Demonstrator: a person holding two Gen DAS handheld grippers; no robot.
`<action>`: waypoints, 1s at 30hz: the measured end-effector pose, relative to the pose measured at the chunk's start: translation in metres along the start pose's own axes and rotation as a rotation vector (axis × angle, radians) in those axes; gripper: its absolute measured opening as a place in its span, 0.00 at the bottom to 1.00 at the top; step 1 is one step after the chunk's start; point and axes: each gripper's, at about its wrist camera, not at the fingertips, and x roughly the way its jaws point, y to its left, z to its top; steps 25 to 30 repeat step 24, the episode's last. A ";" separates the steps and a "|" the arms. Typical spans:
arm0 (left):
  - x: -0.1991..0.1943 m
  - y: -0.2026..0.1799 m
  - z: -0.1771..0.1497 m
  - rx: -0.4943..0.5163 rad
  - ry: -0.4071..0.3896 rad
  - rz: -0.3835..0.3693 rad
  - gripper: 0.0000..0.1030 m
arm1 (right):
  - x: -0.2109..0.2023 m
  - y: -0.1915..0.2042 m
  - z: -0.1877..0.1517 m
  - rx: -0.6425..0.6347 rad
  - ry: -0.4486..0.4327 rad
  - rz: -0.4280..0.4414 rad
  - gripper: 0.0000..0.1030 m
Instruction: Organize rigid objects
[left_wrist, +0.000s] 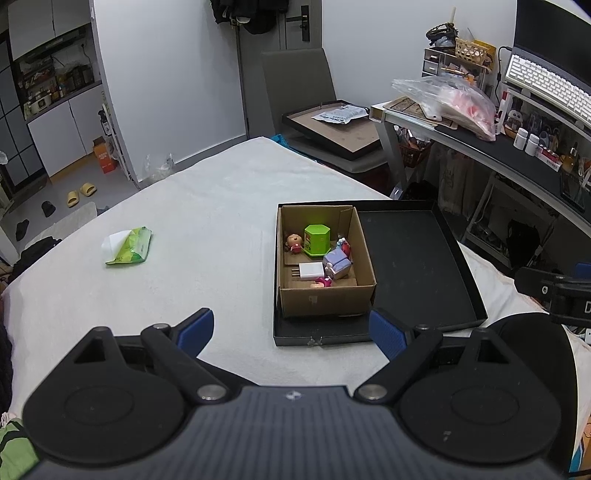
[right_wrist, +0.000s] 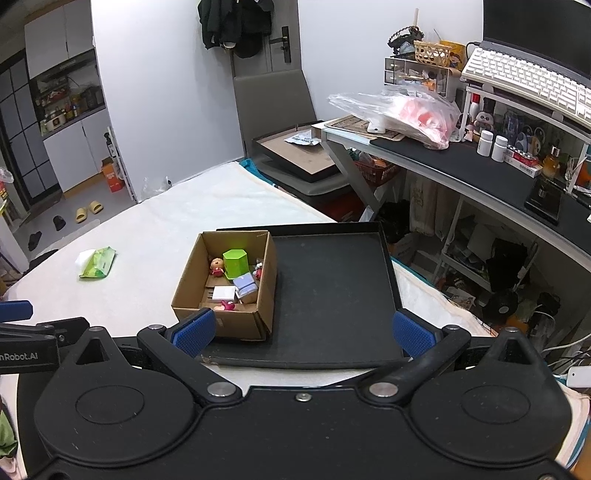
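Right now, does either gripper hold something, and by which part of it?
Nothing is held. The left gripper and the right gripper are both open, with nothing between their blue pads, short of the cardboard box.

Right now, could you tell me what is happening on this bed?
A person holds both tools above the bed, gripping nothing. The left hand-held gripper and right hand-held gripper are open. A cardboard box of small toys and a white charger sits in the black tray. A green packet lies apart.
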 end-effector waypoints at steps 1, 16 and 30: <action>0.000 0.000 0.000 -0.001 0.000 -0.001 0.88 | 0.000 0.000 0.000 0.001 0.000 0.000 1.00; 0.002 -0.003 -0.002 0.003 -0.003 -0.002 0.88 | 0.003 -0.001 0.000 0.001 0.006 -0.005 1.00; 0.005 -0.004 -0.003 -0.007 -0.028 -0.020 0.88 | 0.010 -0.005 -0.005 0.002 0.025 -0.007 1.00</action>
